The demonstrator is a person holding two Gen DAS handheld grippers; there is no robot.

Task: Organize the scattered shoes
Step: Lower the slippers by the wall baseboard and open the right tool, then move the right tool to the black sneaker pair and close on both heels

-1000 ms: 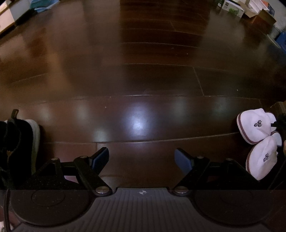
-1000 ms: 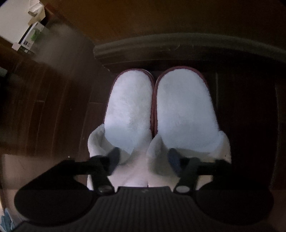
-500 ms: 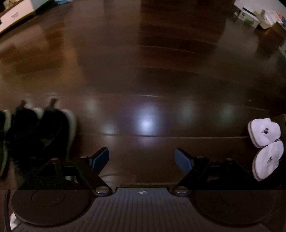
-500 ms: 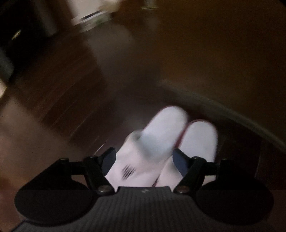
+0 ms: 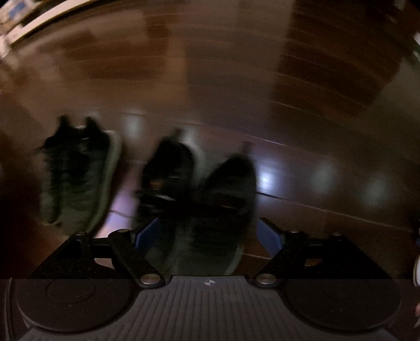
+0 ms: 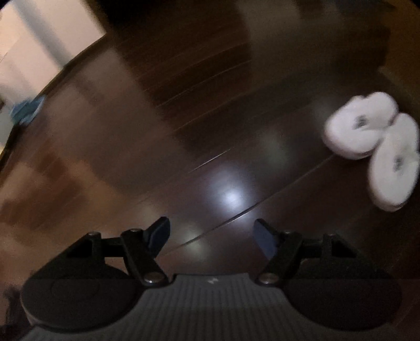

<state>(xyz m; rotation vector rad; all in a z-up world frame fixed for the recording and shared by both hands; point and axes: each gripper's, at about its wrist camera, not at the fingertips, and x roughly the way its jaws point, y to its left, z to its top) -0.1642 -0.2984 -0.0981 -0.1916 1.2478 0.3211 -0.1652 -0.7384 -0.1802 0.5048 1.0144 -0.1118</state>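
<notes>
In the blurred left wrist view, black sneakers with pale soles lie on the dark wood floor. One pair (image 5: 78, 173) sits at the left. Two more sneakers lie in the middle, one (image 5: 168, 173) left of centre and one (image 5: 223, 209) running down between the fingers of my open left gripper (image 5: 208, 233). Whether the pads touch it I cannot tell. In the right wrist view a pair of white slippers (image 6: 372, 147) lies side by side at the far right. My right gripper (image 6: 211, 233) is open over bare floor, well left of them.
Dark glossy floorboards (image 6: 183, 131) fill both views. A pale wall or door panel (image 6: 39, 44) and a blue item (image 6: 29, 110) are at the upper left of the right wrist view. A white edge (image 5: 39, 21) runs along the top left of the left wrist view.
My left gripper swung left, so the black sneakers came from the left edge to the centre. My right gripper pulled back and left, away from the white slippers it was over.
</notes>
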